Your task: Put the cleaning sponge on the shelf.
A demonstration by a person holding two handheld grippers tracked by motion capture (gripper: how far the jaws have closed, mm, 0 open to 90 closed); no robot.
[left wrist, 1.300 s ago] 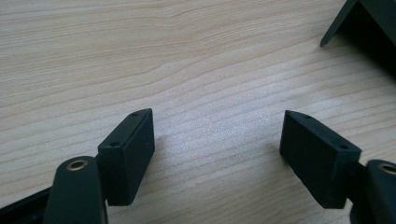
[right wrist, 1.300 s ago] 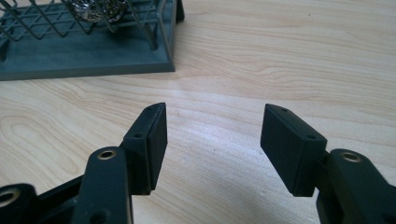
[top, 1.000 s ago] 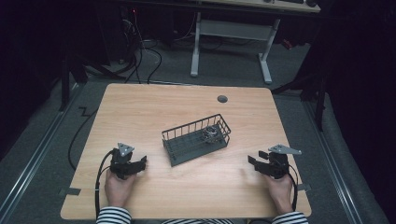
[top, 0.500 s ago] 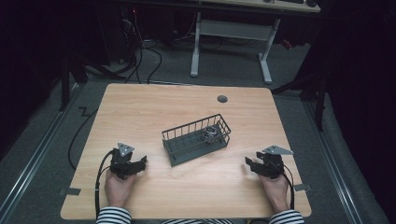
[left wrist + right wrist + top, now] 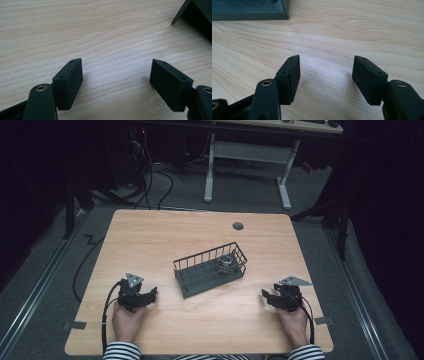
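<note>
The wire basket (image 5: 210, 269) sits in the middle of the table (image 5: 150, 235). Its long side runs slanted, the right end farther away. The left gripper (image 5: 150, 295) is open and empty. The right gripper (image 5: 265, 297) has just been opening, nothing inside.

Both tongs (image 5: 150, 296) (image 5: 266, 297) open, empty.

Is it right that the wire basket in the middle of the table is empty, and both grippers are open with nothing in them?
Not quite. The wire basket is not empty: the high view shows a small metal thing lying at its right end. The rest holds: the left gripper and the right gripper are both open over bare table, nothing between their jaws.
</note>
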